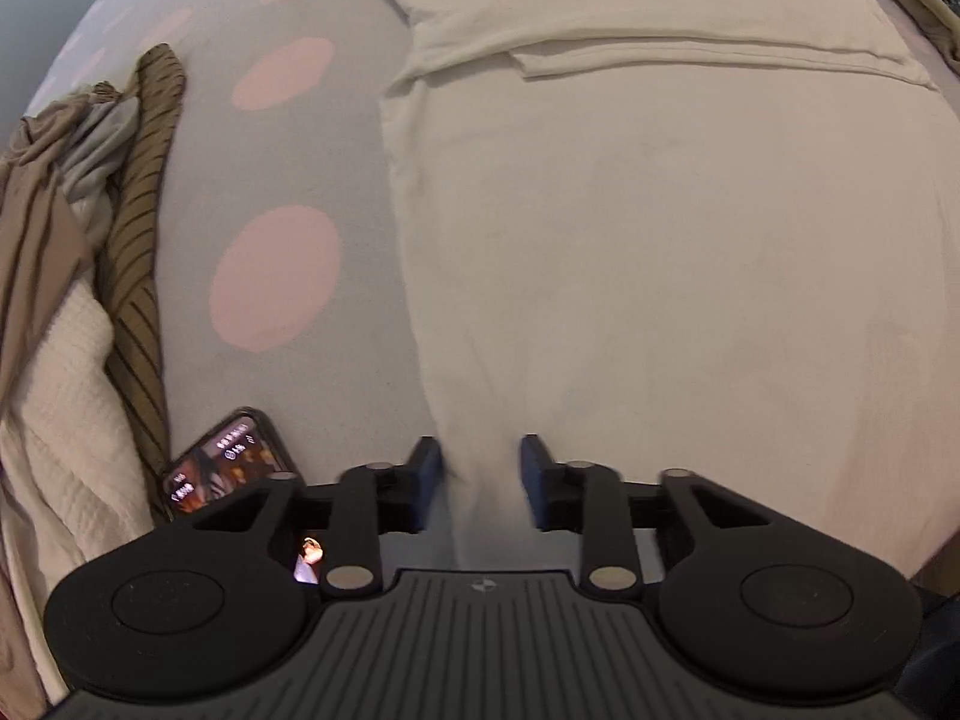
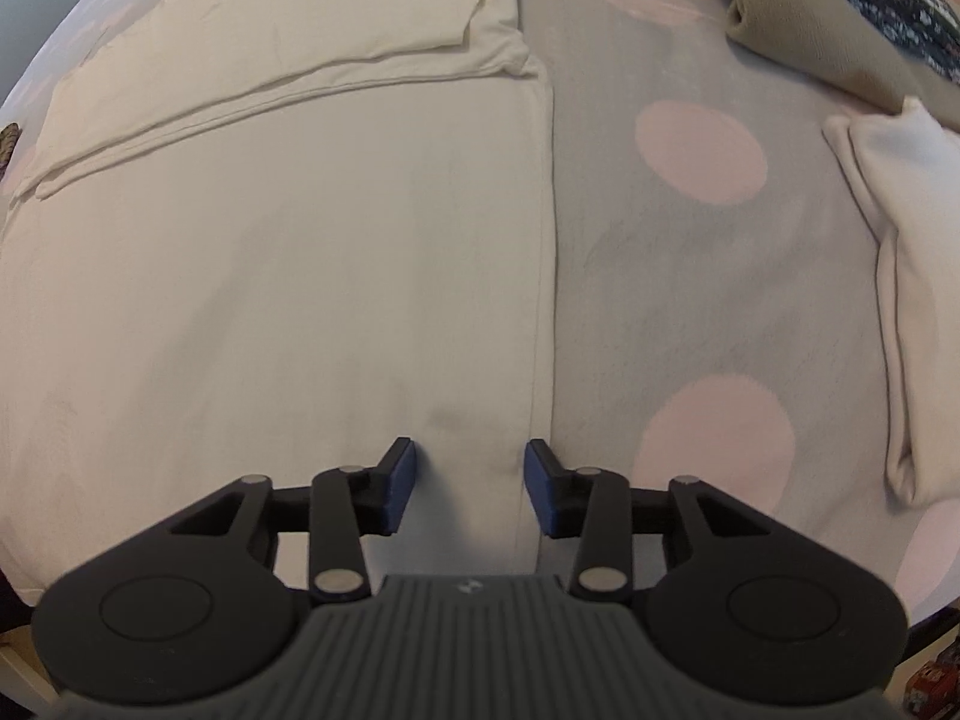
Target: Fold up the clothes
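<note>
A cream shirt lies flat on a bed covered by a grey sheet with pink dots, filling the centre and right of the left wrist view and the centre and left of the right wrist view. Its sleeves are already folded in across the upper part of both frames, so the step in hand appears to be the lengthwise fold, taken from the hem end nearest the cameras.

The left gripper, at lower centre, points steeply down with its jaws apart, straddling the shirt's left side edge; cloth sits between the blue pads, but whether they press on it cannot be told. The right gripper, likewise at lower centre, stands with its jaws apart over the shirt's right side edge, not clamped.

A phone lies at lower left of the left wrist view, just beside that gripper, with a heap of striped and knitted clothes along the left margin. Another pale garment lies at the right of the right wrist view.

The next move probably calls for both grippers to close on their corners together, then lift and carry the hem evenly toward the collar.
</note>
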Motion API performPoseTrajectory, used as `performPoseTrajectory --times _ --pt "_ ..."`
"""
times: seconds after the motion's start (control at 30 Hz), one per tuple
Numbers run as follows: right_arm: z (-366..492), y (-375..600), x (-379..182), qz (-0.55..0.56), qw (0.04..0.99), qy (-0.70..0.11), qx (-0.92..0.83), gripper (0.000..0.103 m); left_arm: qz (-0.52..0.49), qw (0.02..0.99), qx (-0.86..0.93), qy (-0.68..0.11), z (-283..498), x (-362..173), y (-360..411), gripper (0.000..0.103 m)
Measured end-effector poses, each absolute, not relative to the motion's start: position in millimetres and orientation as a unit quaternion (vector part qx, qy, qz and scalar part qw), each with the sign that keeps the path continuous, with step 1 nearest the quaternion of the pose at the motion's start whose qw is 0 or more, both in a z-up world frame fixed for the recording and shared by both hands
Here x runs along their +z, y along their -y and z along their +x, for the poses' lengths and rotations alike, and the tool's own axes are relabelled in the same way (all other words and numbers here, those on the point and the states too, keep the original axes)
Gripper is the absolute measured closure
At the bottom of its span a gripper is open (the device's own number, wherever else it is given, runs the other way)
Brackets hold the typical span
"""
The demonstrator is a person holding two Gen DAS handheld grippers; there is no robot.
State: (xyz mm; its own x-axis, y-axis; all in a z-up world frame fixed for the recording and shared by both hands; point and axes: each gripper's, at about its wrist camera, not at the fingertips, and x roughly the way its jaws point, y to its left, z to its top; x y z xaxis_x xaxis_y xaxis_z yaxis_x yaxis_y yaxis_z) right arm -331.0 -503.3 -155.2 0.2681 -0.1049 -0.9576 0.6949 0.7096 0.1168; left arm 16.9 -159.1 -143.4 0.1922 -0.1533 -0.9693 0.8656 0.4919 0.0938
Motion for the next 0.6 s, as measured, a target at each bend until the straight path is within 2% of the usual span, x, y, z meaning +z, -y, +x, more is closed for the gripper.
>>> performPoseTrajectory --times 0.03,0.07,0.1,0.3,0.6 --pt "-331.9 503.2 -155.2 0.275 0.747 -0.544 -0.266 0.086 0.349 0.688 -0.372 -0.516 14.5 -143.2 160.6 0.091" --pt "-333.0 503.9 -154.7 0.289 0.744 -0.542 -0.263 0.097 0.353 0.685 -0.375 -0.516 13.0 -142.3 161.7 0.098" --pt "-334.0 504.7 -154.2 0.303 0.742 -0.539 -0.259 0.101 0.354 0.682 -0.377 -0.516 11.9 -141.1 162.5 0.101" --pt "-333.8 498.9 -133.1 0.298 0.761 -0.511 -0.264 0.103 0.297 0.693 -0.399 -0.522 23.8 -110.0 159.1 0.102" --pt "-327.7 517.9 -77.5 0.311 0.803 -0.427 -0.276 0.103 0.229 0.731 -0.421 -0.485 54.9 -46.2 172.9 0.102"
